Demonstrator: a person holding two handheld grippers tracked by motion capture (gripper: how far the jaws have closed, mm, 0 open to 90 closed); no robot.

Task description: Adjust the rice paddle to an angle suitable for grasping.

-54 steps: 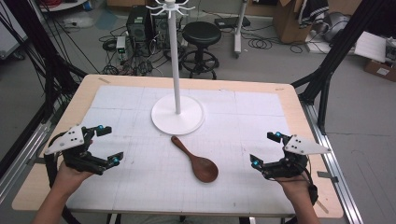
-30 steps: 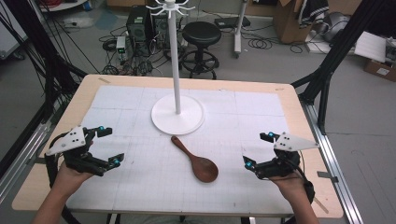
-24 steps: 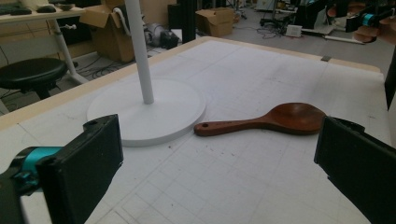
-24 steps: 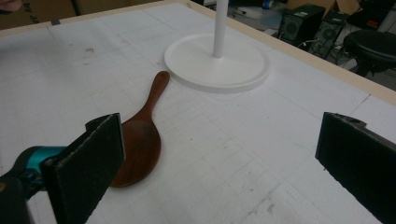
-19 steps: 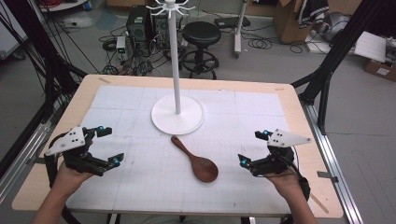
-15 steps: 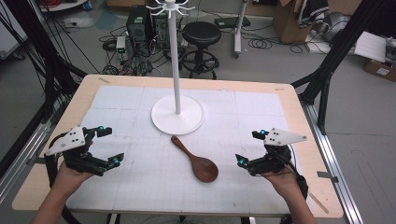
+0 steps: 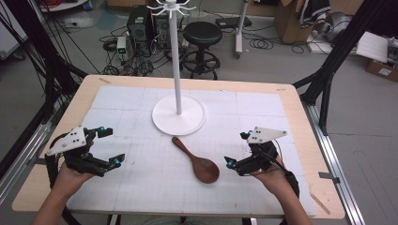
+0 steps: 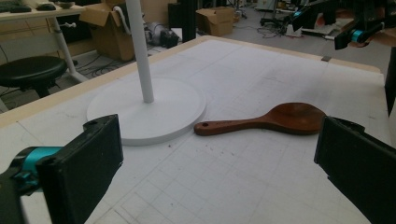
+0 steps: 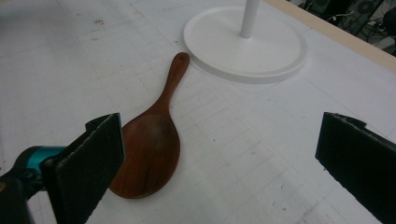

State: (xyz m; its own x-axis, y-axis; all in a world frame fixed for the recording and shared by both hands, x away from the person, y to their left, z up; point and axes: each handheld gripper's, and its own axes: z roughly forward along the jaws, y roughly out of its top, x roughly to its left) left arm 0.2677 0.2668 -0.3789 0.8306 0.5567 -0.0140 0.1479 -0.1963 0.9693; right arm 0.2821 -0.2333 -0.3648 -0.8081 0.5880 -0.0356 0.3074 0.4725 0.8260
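A dark brown wooden spoon with a broad oval bowl and a slim handle (image 7: 198, 161) lies flat on the white gridded mat of the light wooden table (image 7: 300, 101). Its handle tip, pierced by a small hole, sits just beside the rim of the round white base of a tall white pole stand (image 7: 178, 115) without clearly touching it, and its bowl points away from that base toward the person's edge of the table. The right gripper (image 7: 238, 150) hovers near the spoon's bowl on the side away from the left hand, jaws spread wide and empty; in the right gripper view the spoon's bowl (image 9: 148, 154) lies just inside the left jaw, partly hidden behind it, with the handle running up toward the stand base (image 9: 245, 44). The left gripper (image 7: 109, 146) is held well apart from the spoon on the opposite side of it, jaws likewise parted and holding nothing; in the left gripper view the spoon (image 8: 268, 120) lies lengthwise between the jaws, farther off, its wood glossy and reddish brown.
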